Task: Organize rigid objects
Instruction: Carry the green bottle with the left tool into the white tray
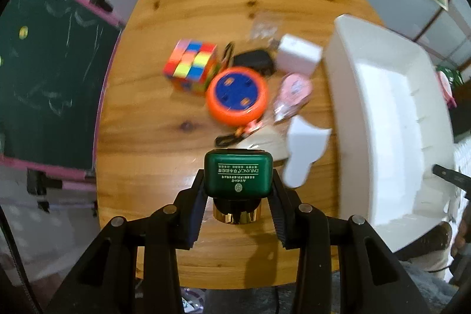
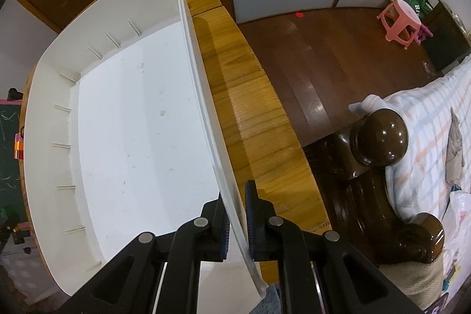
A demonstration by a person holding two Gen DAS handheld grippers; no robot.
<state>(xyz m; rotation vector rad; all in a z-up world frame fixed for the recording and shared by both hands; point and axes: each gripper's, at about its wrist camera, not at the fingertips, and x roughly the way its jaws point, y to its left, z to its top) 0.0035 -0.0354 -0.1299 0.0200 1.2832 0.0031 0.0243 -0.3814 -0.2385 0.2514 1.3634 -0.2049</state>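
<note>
Bin (image 2: 123, 119) sits empty, right hand-held gripper (image 2: 235, 228) clamped on its wall. Left hand-held gripper (image 1: 238, 196) grips the green bottle (image 1: 238, 174) above the worktop (image 1: 153, 137). Puzzle cube (image 1: 192, 66), orange disc (image 1: 237, 96), white charger (image 1: 298, 55) all wait.

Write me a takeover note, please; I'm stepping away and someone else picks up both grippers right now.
Left gripper: shut on the green jar, held above the table.
Right gripper: shut on the white bin wall.
Done: nothing in the bin yet.
Left: jar into the bin, then the cube, orange disc, black item, white box and pink packet.
</note>
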